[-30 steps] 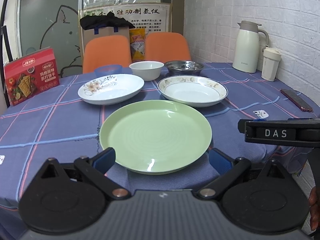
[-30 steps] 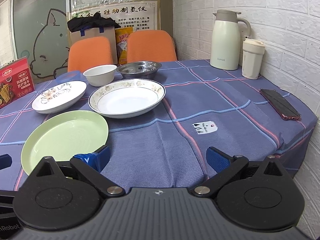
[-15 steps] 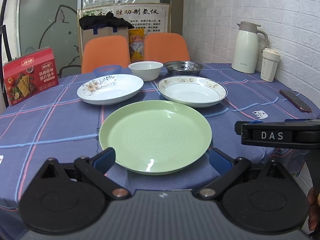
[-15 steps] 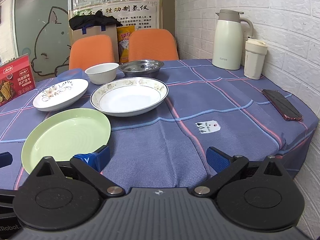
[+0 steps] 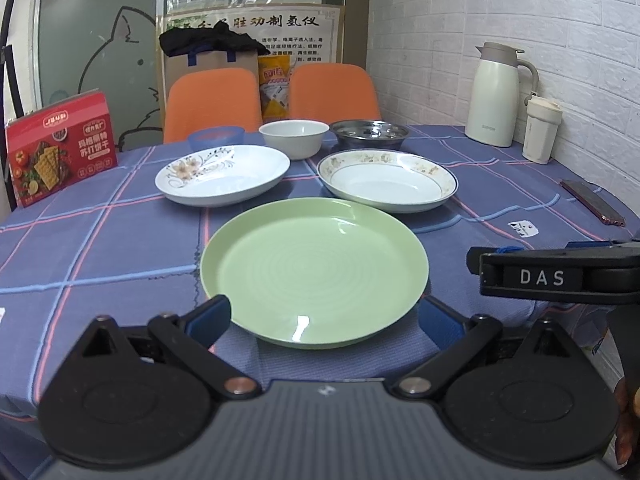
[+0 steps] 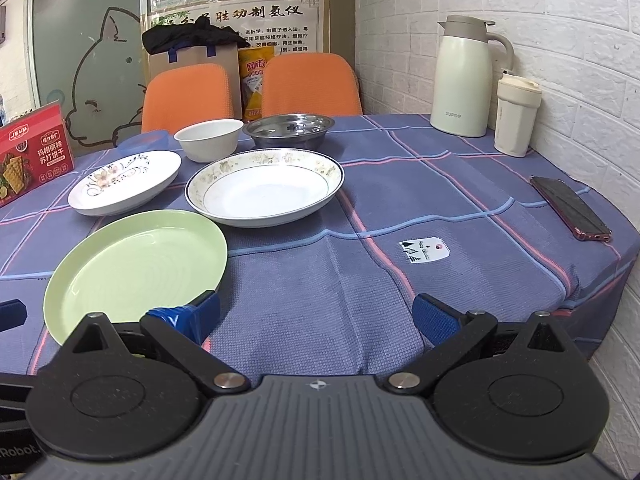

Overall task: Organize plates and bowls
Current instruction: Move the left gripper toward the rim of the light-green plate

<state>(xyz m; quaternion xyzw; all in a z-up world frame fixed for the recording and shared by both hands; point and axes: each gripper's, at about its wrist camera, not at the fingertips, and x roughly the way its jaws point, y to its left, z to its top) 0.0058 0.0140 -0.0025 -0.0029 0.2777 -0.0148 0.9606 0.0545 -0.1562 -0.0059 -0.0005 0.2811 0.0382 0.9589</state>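
Left wrist view: a glossy pale green plate [image 5: 314, 270], round with faint concentric rings, lies flat on the tabletop [image 5: 100, 240] just ahead of the left gripper [image 5: 324, 316], whose blue-padded fingers [image 5: 210, 314] stand apart, empty. At 11 o'clock sits a white floral plate [image 5: 222, 174], at 1 o'clock a gold-rimmed deep plate [image 5: 388, 180]; beyond them a white bowl [image 5: 294, 136] and steel bowl [image 5: 370, 134]. The right gripper [image 6: 316, 316] likewise spreads its fingers over blue checked cloth.
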